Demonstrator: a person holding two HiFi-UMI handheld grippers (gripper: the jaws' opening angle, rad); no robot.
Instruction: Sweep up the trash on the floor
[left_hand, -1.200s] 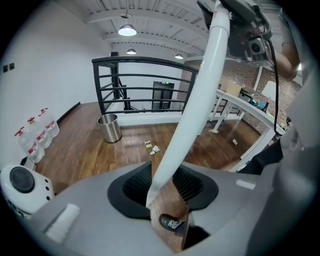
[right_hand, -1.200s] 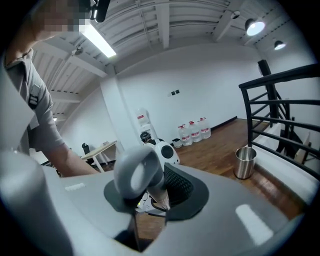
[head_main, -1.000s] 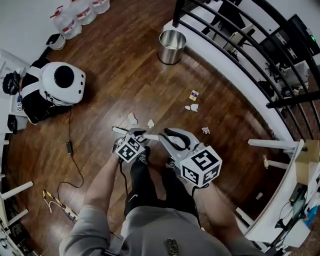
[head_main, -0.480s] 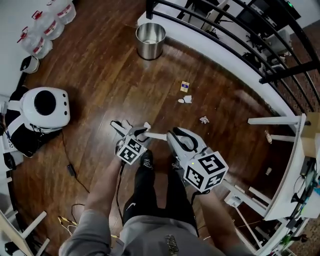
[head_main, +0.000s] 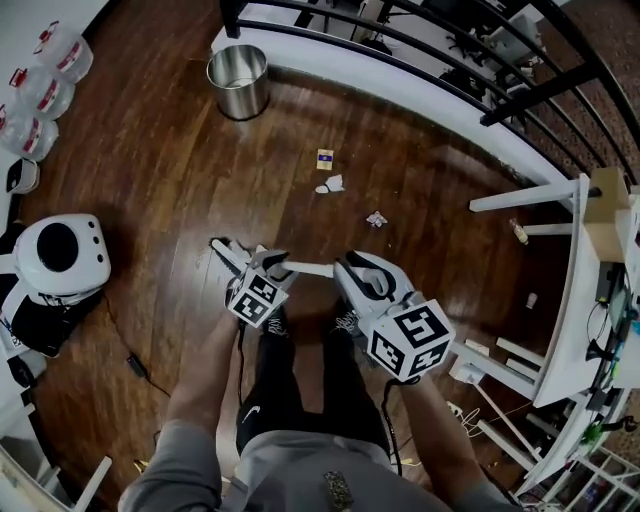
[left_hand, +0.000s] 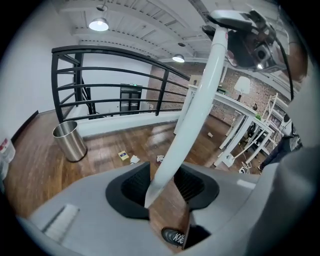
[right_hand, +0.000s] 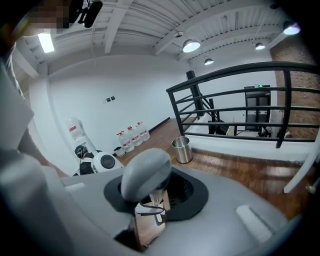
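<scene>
Both grippers hold one white handle (head_main: 308, 269) with a rounded grey end (right_hand: 145, 175). My left gripper (head_main: 245, 257) is shut on the white shaft (left_hand: 195, 110), which runs up from its jaws toward the right gripper. My right gripper (head_main: 362, 275) is shut on the grey end. The tool's working end is hidden. The trash lies on the wooden floor ahead of the grippers and apart from them. It is a yellow card (head_main: 325, 158), white paper scraps (head_main: 331, 185) and a crumpled bit (head_main: 376, 218).
A steel bin (head_main: 238, 80) stands by the curved black railing (head_main: 420, 50). A round white machine (head_main: 58, 255) and water bottles (head_main: 45, 75) sit at the left. White table legs (head_main: 520, 200) and cables crowd the right. My shoes are just below the grippers.
The view has swung right, so the bin, the trash and the white machine have slid left in the picture. Both grippers moved with it, still on the handle. The scraps near the jaws are gone from sight.
</scene>
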